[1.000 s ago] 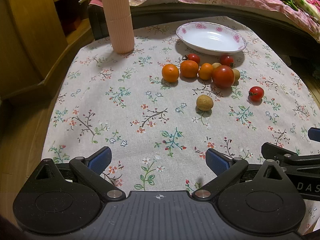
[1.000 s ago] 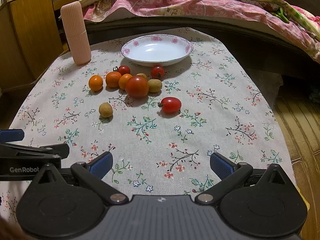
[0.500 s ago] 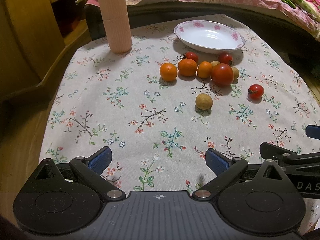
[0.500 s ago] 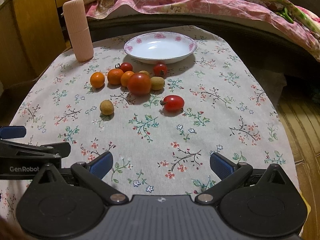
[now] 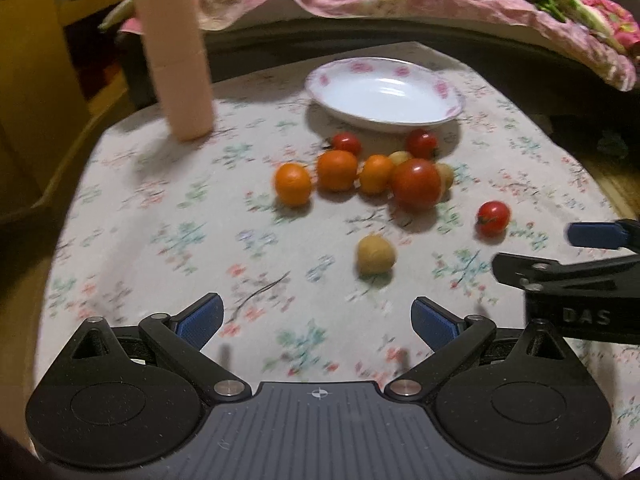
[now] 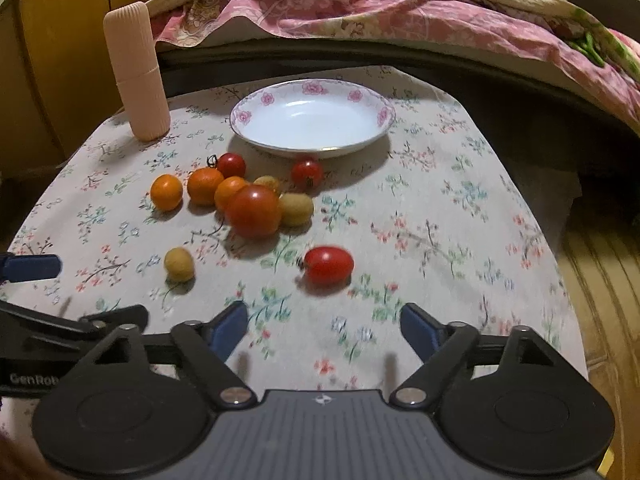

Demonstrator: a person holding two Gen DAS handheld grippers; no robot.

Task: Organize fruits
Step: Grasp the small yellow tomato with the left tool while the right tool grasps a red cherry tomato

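A white plate with a pink flower rim (image 5: 450, 108) (image 6: 252, 112) stands empty at the back of the floral tablecloth. In front of it lie a large red tomato (image 5: 416, 190) (image 6: 253, 211), three small oranges (image 5: 293, 184) (image 6: 166, 192), several cherry tomatoes and tan fruits. One tan fruit (image 5: 376, 255) (image 6: 179, 265) and one red tomato (image 5: 493, 218) (image 6: 329, 265) lie apart, nearer to me. My left gripper (image 5: 316, 320) is open, short of the tan fruit. My right gripper (image 6: 322, 326) is open, just short of the lone red tomato.
A tall pink ribbed cylinder (image 5: 176, 56) (image 6: 138, 72) stands at the back left of the table. A bed with a pink quilt (image 6: 360, 4) runs behind the table. A wooden cabinet (image 6: 44, 60) stands to the left, and wooden floor (image 6: 600, 280) lies to the right.
Both grippers have moved forward and lower toward the fruits, which now appear larger and closer. The fruits and the plate have not moved. Both grippers remain open.
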